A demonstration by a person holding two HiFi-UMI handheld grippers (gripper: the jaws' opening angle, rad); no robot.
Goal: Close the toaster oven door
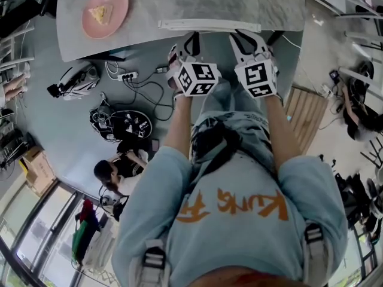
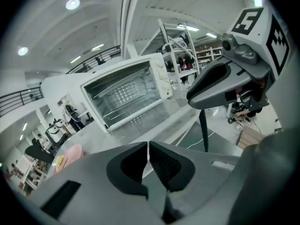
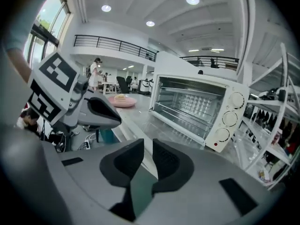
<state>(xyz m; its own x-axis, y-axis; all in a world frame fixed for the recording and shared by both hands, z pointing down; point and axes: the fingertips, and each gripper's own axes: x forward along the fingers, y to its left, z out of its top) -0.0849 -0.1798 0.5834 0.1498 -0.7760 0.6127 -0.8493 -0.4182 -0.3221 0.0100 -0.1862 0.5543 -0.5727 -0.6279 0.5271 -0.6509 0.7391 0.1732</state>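
Two grippers are in play, and neither is on the task's thing yet. The left gripper [image 1: 191,39] has its fingers pressed together with nothing between them. The right gripper [image 1: 245,38] shows a narrow gap between its fingers, also with nothing in it. We judge both are held this way because a door that drops flat wants a push from below, not a pinch.

The toaster oven [image 3: 199,104] stands on the pale surface [image 1: 149,37]. Its door [image 3: 180,134] is folded down flat in front of the open cavity, so the task has not begun. From the head view, the door's front handle [image 1: 209,24] runs along the near side, close to the surface's near edge. Both grippers sit just short of it, side by side, one toward each end of the handle. That pairing looks chosen so the lift stays level.

We see open room between the fingers and the handle. The way up and over toward the cavity looks free too. The control knobs [image 3: 229,118] sit to the right of the cavity, out of the door's swing. A pink plate [image 1: 105,11] with a bit of food lies well off to the left, no obstacle. The tight spot is the handle's closeness to the surface's edge, since any approach from under it has little clearance there.
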